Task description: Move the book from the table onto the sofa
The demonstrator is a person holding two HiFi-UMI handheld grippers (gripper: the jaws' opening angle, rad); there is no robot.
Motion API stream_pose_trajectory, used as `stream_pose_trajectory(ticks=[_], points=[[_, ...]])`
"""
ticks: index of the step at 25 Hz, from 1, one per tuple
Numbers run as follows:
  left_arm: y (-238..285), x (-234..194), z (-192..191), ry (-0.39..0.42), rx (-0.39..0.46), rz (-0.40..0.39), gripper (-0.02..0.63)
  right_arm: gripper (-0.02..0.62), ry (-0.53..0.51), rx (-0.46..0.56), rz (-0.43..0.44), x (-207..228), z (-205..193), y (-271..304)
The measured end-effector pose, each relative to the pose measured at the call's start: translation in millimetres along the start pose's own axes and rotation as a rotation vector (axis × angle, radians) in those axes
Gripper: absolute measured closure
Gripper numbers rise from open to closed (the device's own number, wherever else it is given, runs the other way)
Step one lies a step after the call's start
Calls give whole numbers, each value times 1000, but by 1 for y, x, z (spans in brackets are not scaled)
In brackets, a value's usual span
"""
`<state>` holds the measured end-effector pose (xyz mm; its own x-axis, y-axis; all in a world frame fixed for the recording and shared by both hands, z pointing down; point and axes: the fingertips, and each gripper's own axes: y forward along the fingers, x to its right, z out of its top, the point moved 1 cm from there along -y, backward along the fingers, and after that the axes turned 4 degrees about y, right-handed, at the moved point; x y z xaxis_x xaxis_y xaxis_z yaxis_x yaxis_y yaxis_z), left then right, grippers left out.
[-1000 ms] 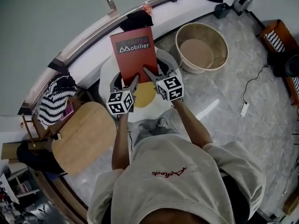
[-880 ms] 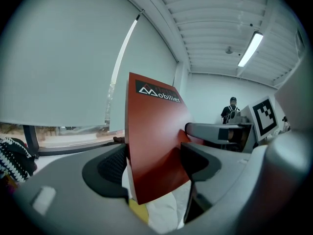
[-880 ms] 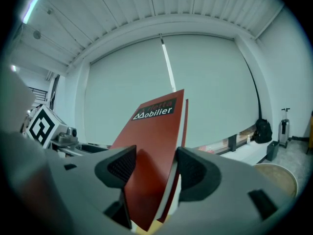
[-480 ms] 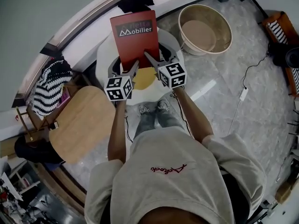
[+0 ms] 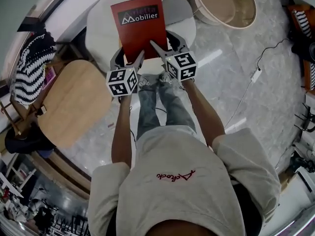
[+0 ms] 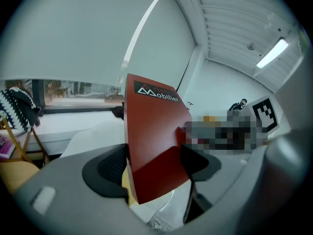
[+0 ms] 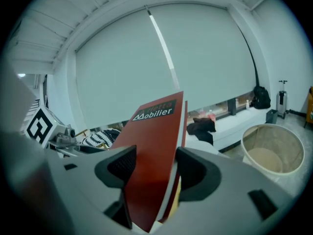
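Observation:
A red book (image 5: 139, 26) with "Mobilier" on its cover is held up in the air over the near part of a round white table (image 5: 98, 21). Both grippers grip its lower edge. My left gripper (image 5: 129, 58) is shut on the book's lower left corner, and my right gripper (image 5: 166, 42) is shut on its lower right. In the left gripper view the book (image 6: 156, 136) stands tilted between the jaws of the left gripper (image 6: 154, 168). In the right gripper view the book (image 7: 154, 141) is seen edge-on, clamped in the right gripper (image 7: 154, 168).
A round wooden seat (image 5: 71, 102) stands at the left, with a striped garment (image 5: 27, 68) beyond it. A large round basket (image 5: 229, 4) sits at the upper right. A power strip and cable (image 5: 256, 75) lie on the marble floor. The person's feet (image 5: 155, 82) are below the grippers.
Both grippers have kept hold of the book. Table and basket have slid toward the top of the head view, and the yellow thing under the book is no longer seen.

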<state>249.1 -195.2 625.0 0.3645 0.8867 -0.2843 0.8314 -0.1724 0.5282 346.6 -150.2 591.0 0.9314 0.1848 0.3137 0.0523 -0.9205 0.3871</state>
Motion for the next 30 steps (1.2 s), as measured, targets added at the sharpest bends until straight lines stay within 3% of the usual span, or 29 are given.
stream_pose_trajectory(ticks=[10, 15, 24, 30], points=[[35, -32, -154, -129, -168, -9, 256, 330, 76, -204, 0, 12, -159, 35], [55, -42, -210, -171, -222, -21, 256, 330, 105, -268, -8, 25, -217, 49], [86, -64, -266, -226, -285, -21, 256, 330, 133, -352, -17, 41, -278, 79], [133, -100, -305, -203, -318, -28, 256, 330, 123, -364, -16, 65, -324, 125]])
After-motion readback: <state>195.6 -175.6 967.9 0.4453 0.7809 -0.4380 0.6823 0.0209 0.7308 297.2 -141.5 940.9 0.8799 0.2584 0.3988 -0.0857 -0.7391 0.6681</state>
